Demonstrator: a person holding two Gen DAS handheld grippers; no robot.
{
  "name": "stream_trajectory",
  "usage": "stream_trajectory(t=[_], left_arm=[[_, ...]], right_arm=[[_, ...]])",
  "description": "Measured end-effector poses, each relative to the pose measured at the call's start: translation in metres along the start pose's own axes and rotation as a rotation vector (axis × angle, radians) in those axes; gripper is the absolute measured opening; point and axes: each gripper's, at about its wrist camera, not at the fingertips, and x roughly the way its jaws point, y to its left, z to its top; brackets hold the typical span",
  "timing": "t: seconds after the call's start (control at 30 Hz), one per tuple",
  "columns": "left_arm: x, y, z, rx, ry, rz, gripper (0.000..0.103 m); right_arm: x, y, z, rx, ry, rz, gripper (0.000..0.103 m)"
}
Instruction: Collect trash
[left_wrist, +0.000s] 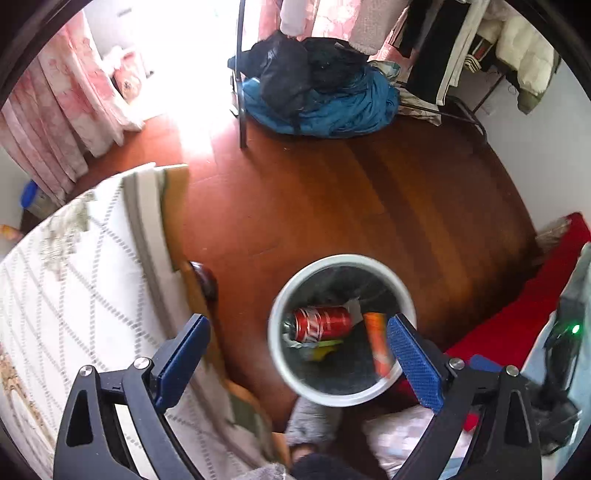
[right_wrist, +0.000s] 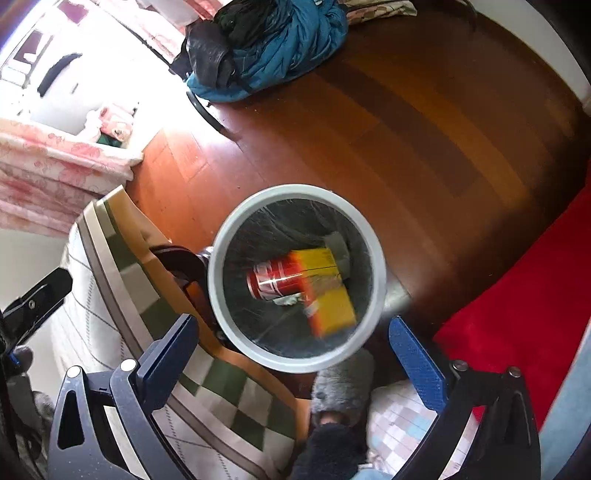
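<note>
A round white trash bin (left_wrist: 275, 354) (right_wrist: 218, 295) with a dark liner stands on the wooden floor beside the bed. Inside lies a red soda can (left_wrist: 321, 323) (right_wrist: 275, 280) with crumpled paper under it. An orange and yellow box (right_wrist: 327, 299) (left_wrist: 378, 343), blurred by motion, is inside the bin's mouth above the can. My left gripper (left_wrist: 299, 354) hangs open above the bin, nothing between its blue pads. My right gripper (right_wrist: 291, 347) is also open and empty, over the bin's near rim.
A bed (left_wrist: 74, 295) with a checked cover lies left of the bin. A heap of blue and black clothes (left_wrist: 317, 88) sits at the far side of the floor under a clothes rack. A red cloth (right_wrist: 517, 306) lies right. A grey slipper (right_wrist: 343, 387) is below the bin.
</note>
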Motion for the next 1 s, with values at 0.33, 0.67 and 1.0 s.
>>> stream_trajectory(t=[0.33,0.67,1.0], left_arm=[[-0.057,0.002,-0.063,0.05,-0.089,0.13,0.098],[-0.158,0.007,-0.118,0.05,-0.195,0.092,0.098],[-0.26,0.016,-0.181,0.062,-0.306,0.003,0.098]], right_arm=[[-0.077,0.032,-0.062,-0.116,-0.116,-0.163,0.103],[-0.19,0.068,-0.15,-0.189,-0.24,-0.084,0.103],[-0.303,0.099,-0.238,-0.259,-0.357,0.043,0.103]])
